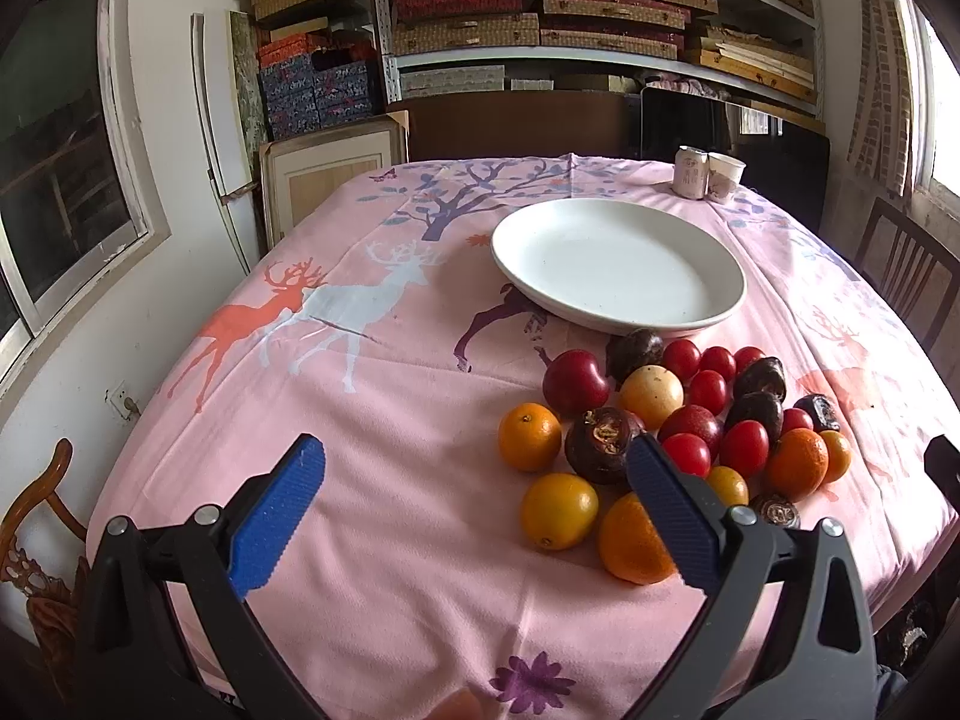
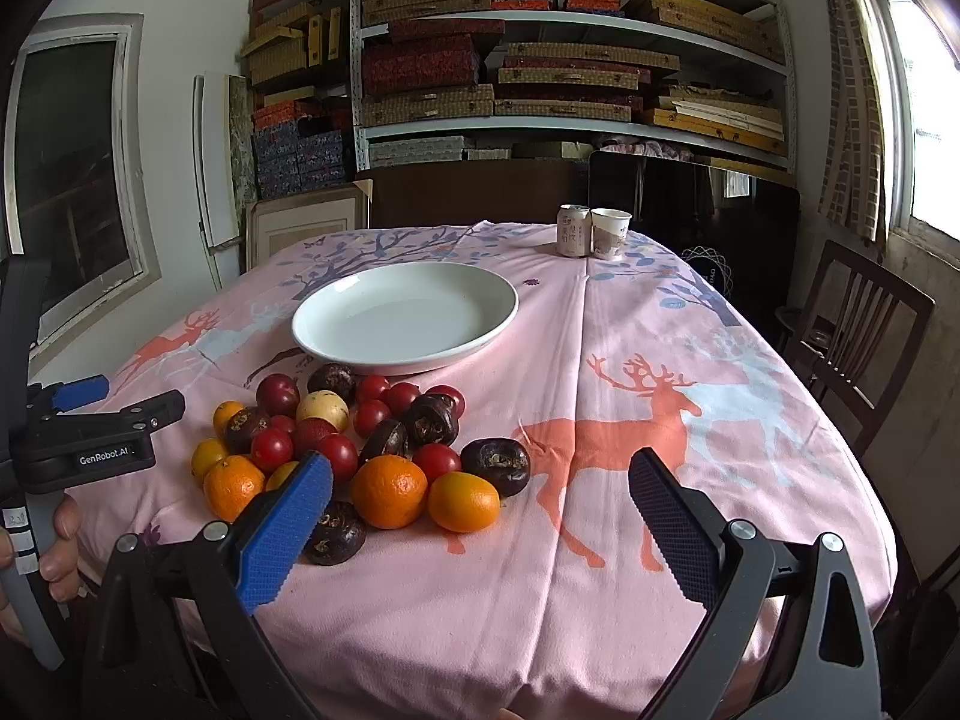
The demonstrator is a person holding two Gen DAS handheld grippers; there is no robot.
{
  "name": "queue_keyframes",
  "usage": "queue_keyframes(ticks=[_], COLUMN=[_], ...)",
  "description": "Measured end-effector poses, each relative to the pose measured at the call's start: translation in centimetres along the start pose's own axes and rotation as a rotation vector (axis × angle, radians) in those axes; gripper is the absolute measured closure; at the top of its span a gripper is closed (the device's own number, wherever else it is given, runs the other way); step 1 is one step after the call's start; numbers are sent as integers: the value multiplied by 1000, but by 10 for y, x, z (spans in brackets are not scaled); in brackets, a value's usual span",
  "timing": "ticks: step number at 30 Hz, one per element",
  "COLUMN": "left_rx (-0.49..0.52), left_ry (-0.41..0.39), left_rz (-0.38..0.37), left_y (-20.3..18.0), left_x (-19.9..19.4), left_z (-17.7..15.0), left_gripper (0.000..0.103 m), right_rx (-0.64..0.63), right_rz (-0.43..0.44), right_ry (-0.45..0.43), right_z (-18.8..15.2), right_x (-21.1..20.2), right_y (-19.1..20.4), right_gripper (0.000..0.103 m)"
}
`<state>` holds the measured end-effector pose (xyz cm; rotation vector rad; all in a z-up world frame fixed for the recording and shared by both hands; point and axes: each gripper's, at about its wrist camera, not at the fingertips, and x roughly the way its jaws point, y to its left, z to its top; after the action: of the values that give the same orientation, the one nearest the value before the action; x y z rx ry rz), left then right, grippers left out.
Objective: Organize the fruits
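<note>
A heap of fruit (image 1: 678,426) (image 2: 360,450) lies on the pink deer-print cloth: oranges (image 2: 389,491), small red tomatoes (image 1: 707,391), dark brown water chestnuts (image 2: 495,465) and yellow fruits (image 1: 559,511). Behind the heap sits an empty white plate (image 1: 618,267) (image 2: 405,315). My left gripper (image 1: 474,462) is open above the cloth, left of the heap, and its right finger overlaps an orange (image 1: 633,540). My right gripper (image 2: 480,480) is open too, near the heap's right side, with nothing between its pads. In the right wrist view the left gripper (image 2: 90,420) shows at the left edge, held by a hand.
A drink can (image 2: 573,231) and a paper cup (image 2: 610,232) stand at the table's far edge. A wooden chair (image 2: 852,348) is at the right. Shelves of boxes (image 2: 540,60) fill the back wall. Another carved chair (image 1: 36,540) stands at the left.
</note>
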<state>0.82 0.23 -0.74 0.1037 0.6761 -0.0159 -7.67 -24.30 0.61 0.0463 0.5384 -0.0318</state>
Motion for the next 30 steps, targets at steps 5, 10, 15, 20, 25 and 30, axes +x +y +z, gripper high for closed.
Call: queue_keyframes(ticks=[5,10,15,20,25,30], left_rx=[6,8,7,6,8,9], left_ry=[2,1,3,2,1,0], left_rz=[-3,-2,-2,-1,-1,-2], left_y=[-1,-1,-1,-1,-1,-1], left_x=[0,-1,-1,0,-1,-1], left_z=[-3,-3,-3,-3,-3,-3], left_gripper=[4,4,4,4,4,4], right_rx=[-11,-17,-18,-18,-18,-16], right_rz=[8,10,10,11,10,14], right_ry=[4,4,2,2,2,5], right_z=[-5,-6,-6,-6,-6,-7], right_x=[3,3,2,2,3,3], right_y=[4,6,7,7,7,8], right_gripper=[4,4,4,4,4,4])
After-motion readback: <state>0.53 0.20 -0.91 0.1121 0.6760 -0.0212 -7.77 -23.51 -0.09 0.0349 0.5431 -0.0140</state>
